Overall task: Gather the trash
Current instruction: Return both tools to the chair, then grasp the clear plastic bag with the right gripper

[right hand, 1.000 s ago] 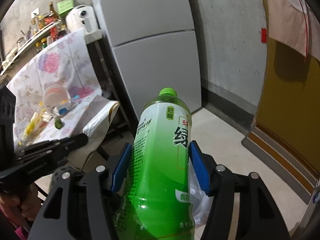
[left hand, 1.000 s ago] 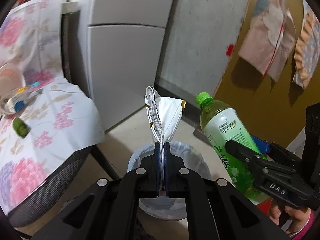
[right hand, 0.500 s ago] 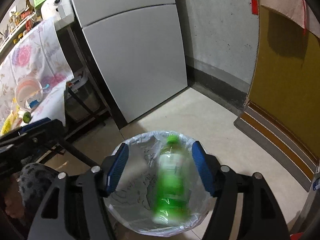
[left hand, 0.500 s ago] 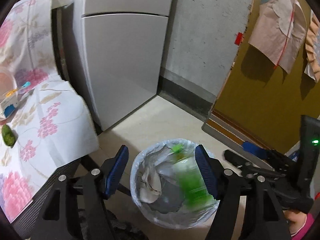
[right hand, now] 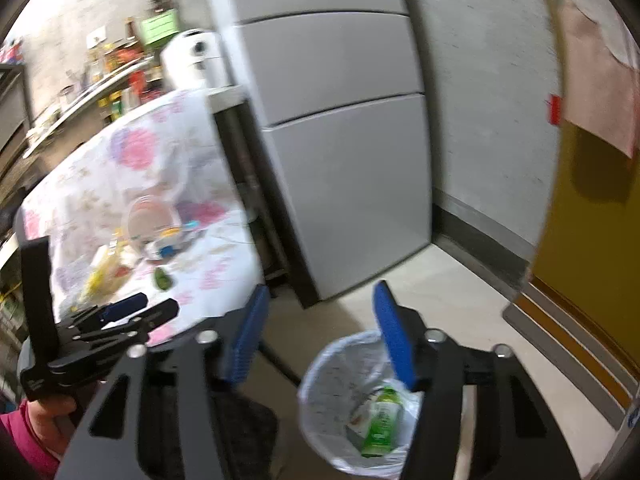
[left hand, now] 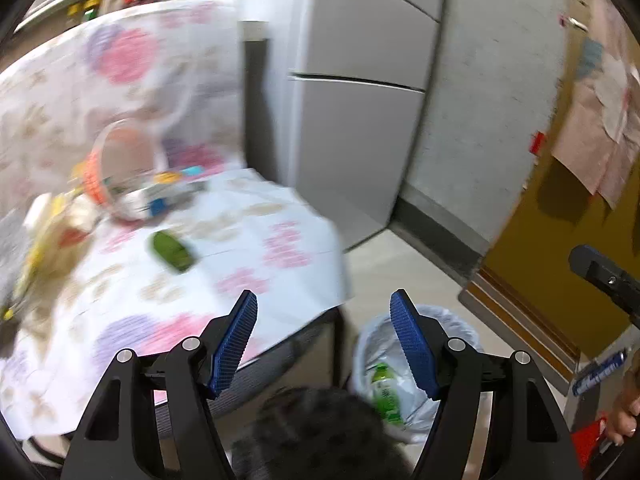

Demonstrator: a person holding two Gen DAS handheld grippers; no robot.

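Blue-padded jaws of both grippers are seen apart w/ nothing between them; the right gripper [right hand: 318, 332] jaws have just been closing in, the left gripper [left hand: 324, 338] jaws stand wide. The green bottle [right hand: 380, 420] is lying in the lined trash bin [right hand: 320, 412] on the floor. More trash, e.g. a small green item [left hand: 172, 250], is left on the floral-cloth surface [left hand: 280, 216], near a tipped cup [left hand: 120, 172]. Risk: w/ frames blurred, a rushed reach could knock the cup or snag the cloth.

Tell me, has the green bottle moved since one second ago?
Yes. The green bottle has left the right gripper, whose jaws now stand empty, and lies down inside the bin on the floor.
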